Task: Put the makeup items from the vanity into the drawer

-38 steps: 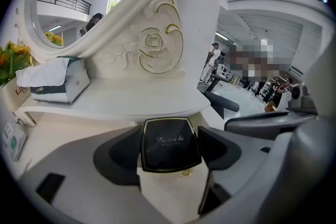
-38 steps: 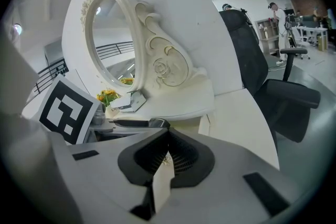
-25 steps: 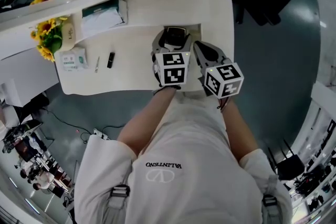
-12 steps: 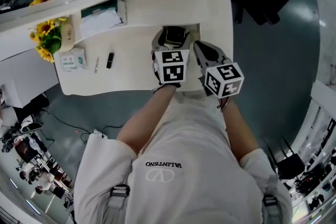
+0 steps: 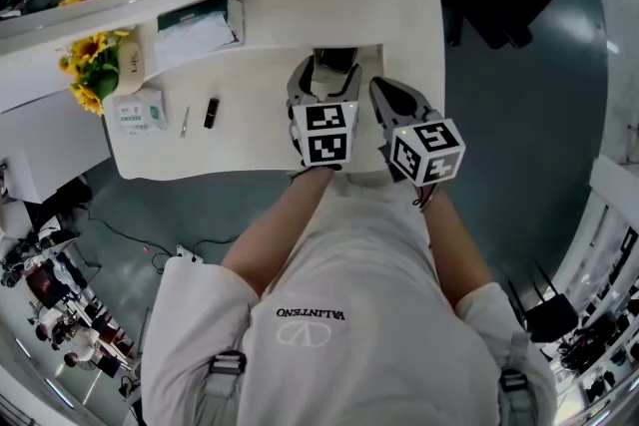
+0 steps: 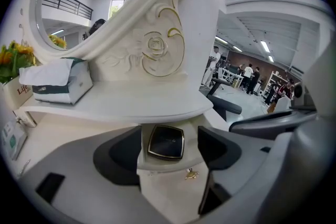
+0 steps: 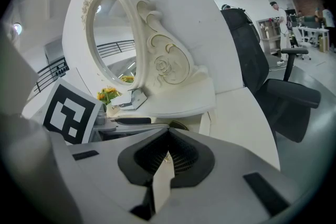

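Black, gold-rimmed compact [image 6: 166, 141] lies flat, lid up, on the floor of the open drawer [image 6: 167, 194]. It sits just ahead of the left tongs [image 6: 169, 136], in line with the gap between them.

Left tongs: spread wide, one pad to each side of the drawer, nothing pinched, no contact with the compact. Judgement: this item is in place and free of the tongs, and the wide stance suits a clean release.

Right tongs [image 7: 167, 144]: pressed together on a thin cream panel that stands edge-on to them, with a gold glint just past the pads. In the left gripper view the brass knob [image 6: 190, 174] is just beside the right tongs' dark pad. I take this as a pinch on the drawer front. Likely reason: to steady the drawer in its pulled-out position while the left side loads it.

Compact orientation: near-square with rounded corners, so no real long axis. One edge faces the left tongs, turned slightly off square to the drawer.

On the tabletop [image 5: 262, 143], well to the left of the left tongs: a black lipstick [image 5: 211, 113] and a thin pencil [image 5: 185, 122], side by side but apart. Each has its long axis roughly along the tongs' reach, pointing away from the person. Judgement: task partly done, and these two are yet to go in.
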### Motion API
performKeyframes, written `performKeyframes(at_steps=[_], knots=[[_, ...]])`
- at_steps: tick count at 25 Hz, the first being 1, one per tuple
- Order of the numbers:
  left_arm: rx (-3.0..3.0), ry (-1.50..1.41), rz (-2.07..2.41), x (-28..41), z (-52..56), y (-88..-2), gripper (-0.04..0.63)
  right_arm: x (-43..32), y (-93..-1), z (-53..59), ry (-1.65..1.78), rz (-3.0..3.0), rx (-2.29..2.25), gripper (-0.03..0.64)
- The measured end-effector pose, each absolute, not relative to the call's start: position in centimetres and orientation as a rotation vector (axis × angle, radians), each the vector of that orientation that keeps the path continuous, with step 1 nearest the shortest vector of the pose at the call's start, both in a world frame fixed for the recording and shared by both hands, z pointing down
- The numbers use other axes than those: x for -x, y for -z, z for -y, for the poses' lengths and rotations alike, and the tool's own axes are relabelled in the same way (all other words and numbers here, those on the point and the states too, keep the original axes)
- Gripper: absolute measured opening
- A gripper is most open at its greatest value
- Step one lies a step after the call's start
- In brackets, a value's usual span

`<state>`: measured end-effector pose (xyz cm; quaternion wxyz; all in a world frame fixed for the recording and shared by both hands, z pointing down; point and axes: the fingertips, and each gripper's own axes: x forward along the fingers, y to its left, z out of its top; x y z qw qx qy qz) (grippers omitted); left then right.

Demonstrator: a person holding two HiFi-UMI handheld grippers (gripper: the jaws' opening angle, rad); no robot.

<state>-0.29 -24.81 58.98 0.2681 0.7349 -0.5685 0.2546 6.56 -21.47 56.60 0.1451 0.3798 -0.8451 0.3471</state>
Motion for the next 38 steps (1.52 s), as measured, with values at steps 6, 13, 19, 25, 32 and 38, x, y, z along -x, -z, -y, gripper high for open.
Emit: performKeyframes(at_steps=[6,13,19,25,32,38], knots=[[-2.017,-0.661,1.650,2.7,24.3,-56.6,0.160,-6.0,-55.3,21.7,-0.963,2.465,-1.137,0.012],[-2.111,-0.589,1.700,4.5,23.2,-53.6,0.005,-5.7,-53.3,21.3,-0.917,2.486,-1.208,0.012],[-2.249,-0.441,1.689,5.9,22.2,-49.0,0.003,-7.0,-49.4,22.7,-0.813,2.545,-1.339,0.011],[-2.415,-0.298,1.690,8.6,20.6,-42.9,0.003,-9.2,-43.3,24.5,-0.646,2.604,-1.491,0.011],[-2.545,-0.048,1.817,13.7,19.9,-32.9,0.003,-11.5,-35.0,25.8,-0.398,2.691,-1.610,0.011],[-2.573,0.092,1.977,17.6,19.1,-26.1,0.003,-12.7,-27.5,25.2,-0.181,2.773,-1.682,0.011]])
